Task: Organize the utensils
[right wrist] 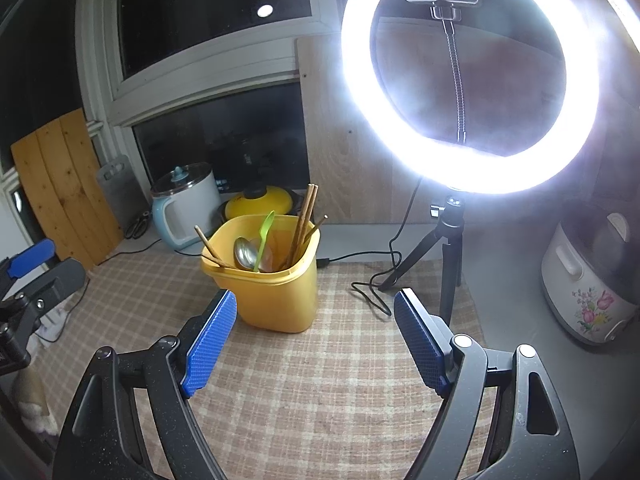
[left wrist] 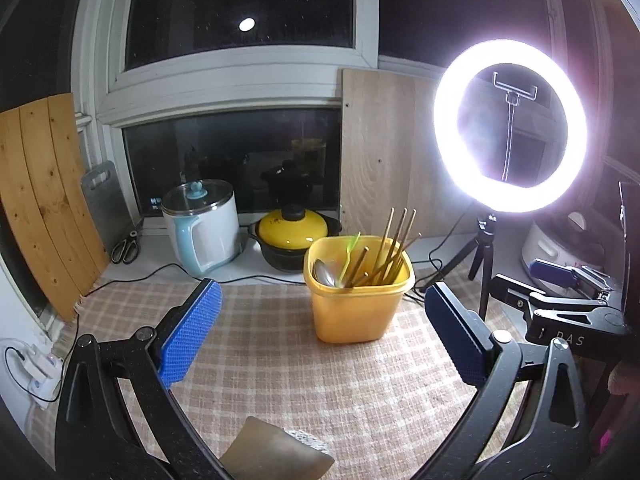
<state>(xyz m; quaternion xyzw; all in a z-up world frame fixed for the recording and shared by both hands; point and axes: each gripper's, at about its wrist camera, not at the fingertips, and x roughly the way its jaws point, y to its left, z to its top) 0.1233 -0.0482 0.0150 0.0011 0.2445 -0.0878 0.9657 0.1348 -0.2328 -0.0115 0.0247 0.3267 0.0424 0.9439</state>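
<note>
A yellow plastic tub stands on the checked cloth and holds several wooden chopsticks, a metal spoon and a green plastic utensil. My left gripper is open just in front of the tub, nothing between its blue pads. My right gripper is open too, its left pad close to the tub's near side, and it also shows at the right edge of the left wrist view. In the right wrist view the left gripper appears at the left edge.
A lit ring light on a tripod stands right of the tub, its cable trailing over the cloth. Behind are a white kettle, a yellow-lidded pot, scissors and wooden boards. A rice cooker sits far right.
</note>
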